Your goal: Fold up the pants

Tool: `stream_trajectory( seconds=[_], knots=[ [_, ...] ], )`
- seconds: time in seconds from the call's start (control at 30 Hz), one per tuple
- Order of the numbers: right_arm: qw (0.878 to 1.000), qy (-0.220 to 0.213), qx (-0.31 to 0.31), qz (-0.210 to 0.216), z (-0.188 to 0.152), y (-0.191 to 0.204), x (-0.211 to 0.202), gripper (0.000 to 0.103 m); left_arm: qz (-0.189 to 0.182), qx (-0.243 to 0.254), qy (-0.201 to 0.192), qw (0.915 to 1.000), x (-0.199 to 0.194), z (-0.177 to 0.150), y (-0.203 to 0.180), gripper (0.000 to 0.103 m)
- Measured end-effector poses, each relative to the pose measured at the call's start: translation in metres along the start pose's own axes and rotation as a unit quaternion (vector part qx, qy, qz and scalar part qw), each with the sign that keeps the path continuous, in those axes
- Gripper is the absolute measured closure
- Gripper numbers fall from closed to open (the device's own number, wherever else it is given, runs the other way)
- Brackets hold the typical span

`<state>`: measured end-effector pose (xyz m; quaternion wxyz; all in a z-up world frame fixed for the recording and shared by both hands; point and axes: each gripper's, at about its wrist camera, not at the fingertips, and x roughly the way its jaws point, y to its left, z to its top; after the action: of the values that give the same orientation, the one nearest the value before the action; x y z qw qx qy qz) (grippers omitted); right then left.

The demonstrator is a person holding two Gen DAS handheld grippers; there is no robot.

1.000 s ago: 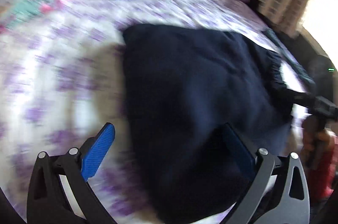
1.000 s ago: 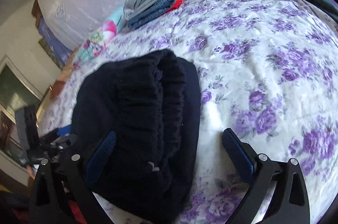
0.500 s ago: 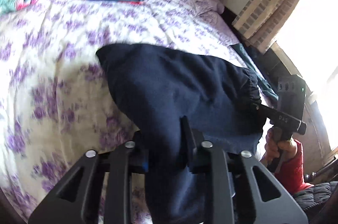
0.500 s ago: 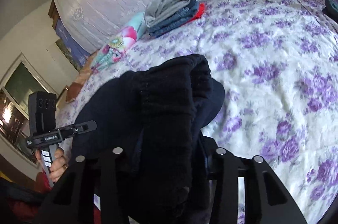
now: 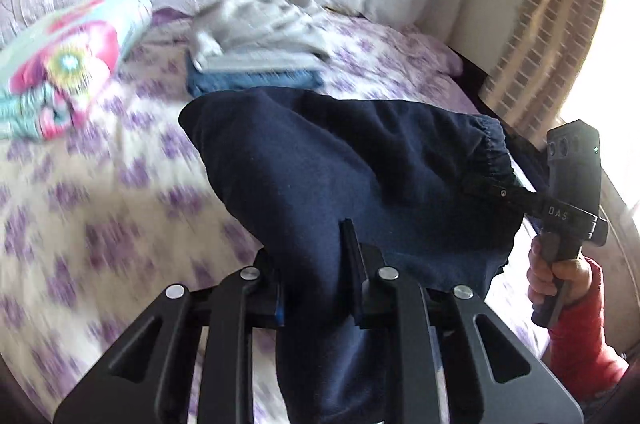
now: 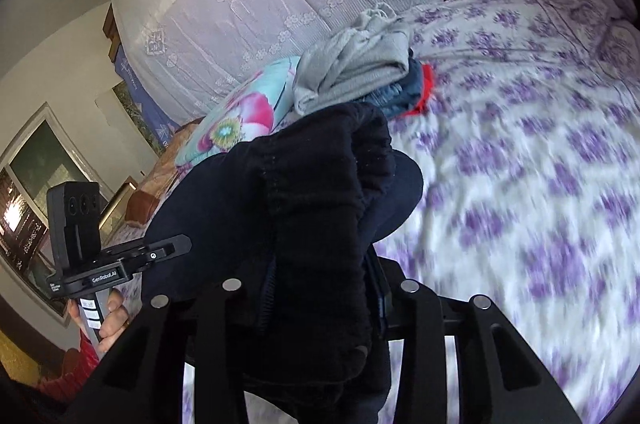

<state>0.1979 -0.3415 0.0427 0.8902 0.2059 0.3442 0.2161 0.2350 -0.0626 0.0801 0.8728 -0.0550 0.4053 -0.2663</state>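
step: carry folded pants (image 5: 360, 175) up, toward stack (image 5: 252, 63) at 12 o'clock | L gripper (image 5: 316, 288) pinching pants edge | R gripper (image 6: 320, 300) jaws closing on thick waistband (image 6: 320, 207) | pants off bed (image 5: 100, 203), hanging btw both | advice: keep both hands level, cloth taut, no sag

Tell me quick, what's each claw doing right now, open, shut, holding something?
Left claw: shut on the navy pants, gripping plain fabric.
Right claw: jaws closing, pads already pressing the pants' elastic waistband.
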Motion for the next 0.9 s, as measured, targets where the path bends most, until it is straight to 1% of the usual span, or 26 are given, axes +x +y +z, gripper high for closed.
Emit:
stream_trajectory(
  seconds=[0.1, 0.17, 0.27, 0.37, 0.43, 0.47, 0.5, 0.53, 0.57, 0.6, 0.63, 0.67, 0.7, 0.77, 0.8, 0.83, 0.9],
  knots=[
    [1.0, 0.008, 0.007, -0.002, 0.036, -0.011, 0.039, 0.065, 0.021, -0.003, 0.0, 0.9998, 0.019, 0.029, 0.02, 0.082],
    [1.0, 0.015, 0.011, -0.008, 0.058, -0.021, 0.068, 0.065, 0.032, -0.014, 0.003, 0.9994, 0.04, 0.051, 0.037, 0.082],
    [0.999, 0.019, 0.024, -0.02, 0.079, -0.04, 0.109, 0.065, 0.038, -0.029, 0.009, 0.9988, 0.075, 0.075, 0.061, 0.082],
    [0.999, 0.02, 0.026, -0.04, 0.088, -0.054, 0.14, 0.065, 0.046, -0.039, 0.017, 0.9981, 0.111, 0.09, 0.082, 0.082],
    [0.997, 0.028, 0.039, -0.056, 0.088, -0.07, 0.164, 0.065, 0.069, -0.024, 0.029, 0.997, 0.139, 0.094, 0.091, 0.081],
    [0.997, 0.03, 0.048, -0.061, 0.088, -0.076, 0.17, 0.064, 0.08, -0.015, 0.035, 0.9961, 0.151, 0.092, 0.093, 0.078],
    [0.996, 0.034, 0.062, -0.064, 0.085, -0.085, 0.177, 0.061, 0.09, -0.006, 0.04, 0.9952, 0.16, 0.09, 0.094, 0.068],
    [0.995, 0.038, 0.071, -0.063, 0.081, -0.093, 0.183, 0.053, 0.103, 0.002, 0.04, 0.9939, 0.169, 0.086, 0.096, 0.053],
    [0.994, 0.04, 0.075, -0.065, 0.078, -0.098, 0.187, 0.048, 0.112, 0.0, 0.039, 0.993, 0.173, 0.084, 0.099, 0.047],
    [0.994, 0.04, 0.078, -0.067, 0.074, -0.103, 0.191, 0.038, 0.121, -0.011, 0.036, 0.9919, 0.175, 0.079, 0.102, 0.035],
    [0.994, 0.037, 0.078, -0.062, 0.07, -0.106, 0.193, 0.035, 0.13, -0.029, 0.032, 0.9906, 0.177, 0.076, 0.108, 0.03],
    [0.995, 0.032, 0.074, -0.059, 0.069, -0.106, 0.193, 0.035, 0.142, -0.049, 0.029, 0.9882, 0.176, 0.074, 0.115, 0.012],
    [0.995, 0.033, 0.072, -0.062, 0.069, -0.105, 0.193, 0.034, 0.146, -0.074, 0.033, 0.986, 0.176, 0.072, 0.124, 0.004],
    [0.993, 0.037, 0.067, -0.086, 0.071, -0.099, 0.191, 0.027, 0.119, -0.115, 0.044, 0.9852, 0.174, 0.07, 0.137, 0.004],
    [0.992, 0.038, 0.068, -0.096, 0.072, -0.095, 0.188, 0.023, 0.116, -0.132, 0.045, 0.9834, 0.17, 0.068, 0.141, 0.004],
    [0.991, 0.034, 0.069, -0.109, 0.072, -0.091, 0.183, 0.023, 0.124, -0.146, 0.043, 0.9805, 0.163, 0.065, 0.142, 0.004],
    [0.987, 0.001, 0.061, -0.146, 0.069, -0.075, 0.163, 0.023, 0.158, -0.145, 0.034, 0.9761, 0.148, 0.06, 0.136, 0.004]
  ],
)
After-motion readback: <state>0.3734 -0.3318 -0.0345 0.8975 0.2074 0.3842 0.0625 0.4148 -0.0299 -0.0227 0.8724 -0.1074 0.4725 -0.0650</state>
